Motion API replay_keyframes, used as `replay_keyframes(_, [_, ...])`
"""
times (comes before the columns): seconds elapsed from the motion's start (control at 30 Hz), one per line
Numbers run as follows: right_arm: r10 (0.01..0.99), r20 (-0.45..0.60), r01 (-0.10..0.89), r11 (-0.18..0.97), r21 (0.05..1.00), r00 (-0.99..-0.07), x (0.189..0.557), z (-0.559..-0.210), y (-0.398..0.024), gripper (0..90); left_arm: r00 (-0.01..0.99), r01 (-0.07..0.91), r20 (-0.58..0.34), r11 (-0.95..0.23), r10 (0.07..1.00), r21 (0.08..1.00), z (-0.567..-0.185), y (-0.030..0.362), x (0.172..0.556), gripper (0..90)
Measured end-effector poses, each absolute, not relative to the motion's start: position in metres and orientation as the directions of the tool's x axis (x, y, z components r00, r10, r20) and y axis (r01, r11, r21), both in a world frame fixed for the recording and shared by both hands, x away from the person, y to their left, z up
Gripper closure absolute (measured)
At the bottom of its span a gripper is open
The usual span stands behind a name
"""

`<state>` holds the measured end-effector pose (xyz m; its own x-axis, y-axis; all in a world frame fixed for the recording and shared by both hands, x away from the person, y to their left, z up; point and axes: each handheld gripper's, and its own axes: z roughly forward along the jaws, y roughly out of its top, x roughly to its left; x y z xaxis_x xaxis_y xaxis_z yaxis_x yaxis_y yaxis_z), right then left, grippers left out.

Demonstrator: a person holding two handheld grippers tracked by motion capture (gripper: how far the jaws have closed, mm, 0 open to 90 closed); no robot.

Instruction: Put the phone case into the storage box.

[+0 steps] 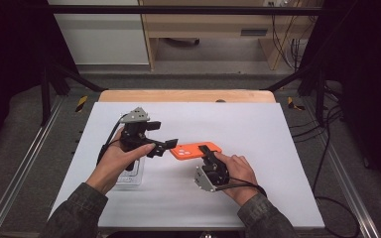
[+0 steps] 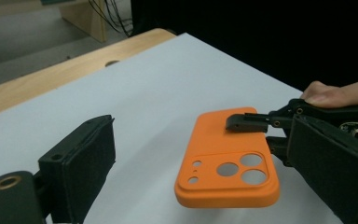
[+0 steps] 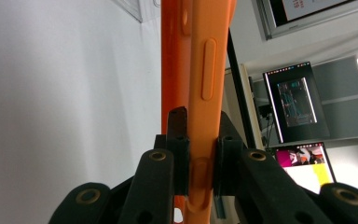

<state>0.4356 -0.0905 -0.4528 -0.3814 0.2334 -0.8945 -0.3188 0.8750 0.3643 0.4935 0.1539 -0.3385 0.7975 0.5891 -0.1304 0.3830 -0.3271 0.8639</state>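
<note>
High view, left to right: clear plastic tray (image 1: 129,176) lying flat on white surface (image 1: 258,129), partly under left forearm. Left hand-held gripper (image 1: 171,145) next, jaws apart, nothing gripped, tips just beside camera end of orange phone case (image 1: 194,150). Right hand-held gripper (image 1: 206,150) clamped on opposite end of case, case lifted off surface, roughly level, back face up.

Left gripper view: case (image 2: 228,163) between own wide jaws, no pad contact seen. Right gripper view: side wall of case (image 3: 200,84) pinched edge-on between pads (image 3: 181,158).

Risks, judged: single narrow pinch on thin wall, so case could pivot or sag at free end; soft wall may flex and squirt out under squeeze; left jaws closing off-centre could knock case out of right grip; drop onto surface likely harmless, but position lost.

Materials: case matte orange, looks like rubbery silicone, rounded corners, raised camera block with three large round holes plus small ones, moulded side buttons. Jaws black hard plastic, flat dark pads, brass-coloured screw inserts. Surface white, smooth, matte sheet over wooden top. Tray transparent, glossy, rectangular.
</note>
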Motion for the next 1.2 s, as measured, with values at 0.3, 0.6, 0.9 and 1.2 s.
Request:
replay_keyframes(0.3, [0.281, -0.87, -0.293, 0.861, 0.414, -0.405, 0.44, -0.45, -0.096, 80.2, 0.766, 0.353, -0.117, -0.262, 0.632, 0.898, -0.334, 0.165, 0.491, 7.6])
replay_keyframes(0.6, [0.367, -0.816, -0.253, 0.823, 0.509, -0.447, 0.445, -0.446, -0.102, 80.2, 0.724, 0.336, -0.125, -0.189, 0.678, 0.923, -0.331, 0.177, 0.49, 7.1])
replay_keyframes(0.9, [0.528, -0.667, -0.172, 0.702, 0.691, -0.526, 0.455, -0.437, -0.115, 80.2, 0.692, 0.32, -0.125, -0.146, 0.711, 0.936, -0.329, 0.185, 0.489, 7.1])
replay_keyframes(1.2, [0.662, -0.478, -0.08, 0.538, 0.839, -0.577, 0.465, -0.429, -0.13, 80.2, 0.682, 0.311, -0.124, -0.131, 0.721, 0.941, -0.33, 0.186, 0.489, 7.0])
